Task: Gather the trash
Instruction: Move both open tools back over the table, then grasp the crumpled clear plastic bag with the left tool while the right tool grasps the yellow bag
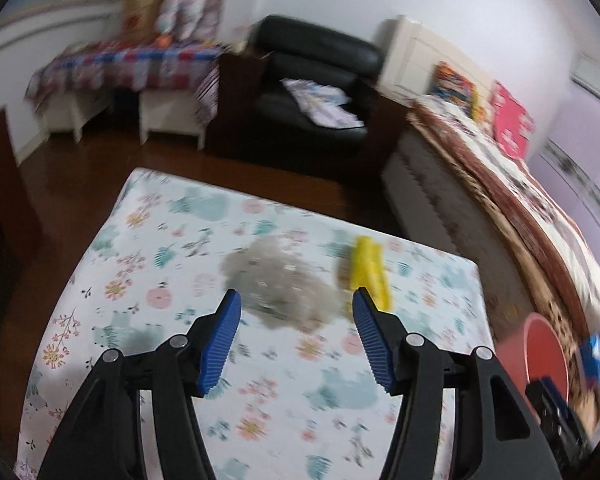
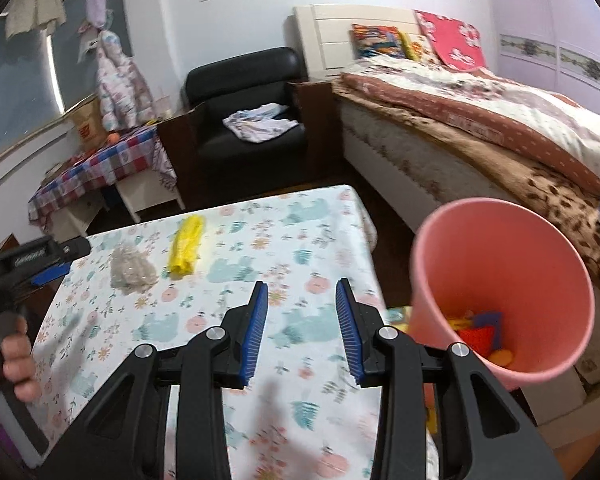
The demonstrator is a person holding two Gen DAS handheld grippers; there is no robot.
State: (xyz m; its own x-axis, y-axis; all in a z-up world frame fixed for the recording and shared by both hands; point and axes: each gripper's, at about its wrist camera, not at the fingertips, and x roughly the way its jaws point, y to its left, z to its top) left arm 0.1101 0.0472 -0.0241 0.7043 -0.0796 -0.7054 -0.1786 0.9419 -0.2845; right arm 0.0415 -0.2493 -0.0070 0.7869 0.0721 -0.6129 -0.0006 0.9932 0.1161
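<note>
— Where's the trash? Your left gripper (image 1: 296,300), jaws wide and empty, hangs over the grey crumpled wrapper (image 1: 280,284) on the counter (image 1: 180,240), yellow wrapper (image 1: 370,272) beside it.

— Right gripper (image 2: 302,292) is part-open, empty. Rush the grab and you may shove the light wrapper away.

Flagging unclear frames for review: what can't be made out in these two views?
- Grey crumpled piece, left wrist view: motion blur hides its material.
- Pink bin, right wrist view: contents partly hidden by its wall.
- Pink bin in the left wrist view: cut off at the right edge.
- Left gripper, right wrist view: jaws cut off by the edge.
</note>
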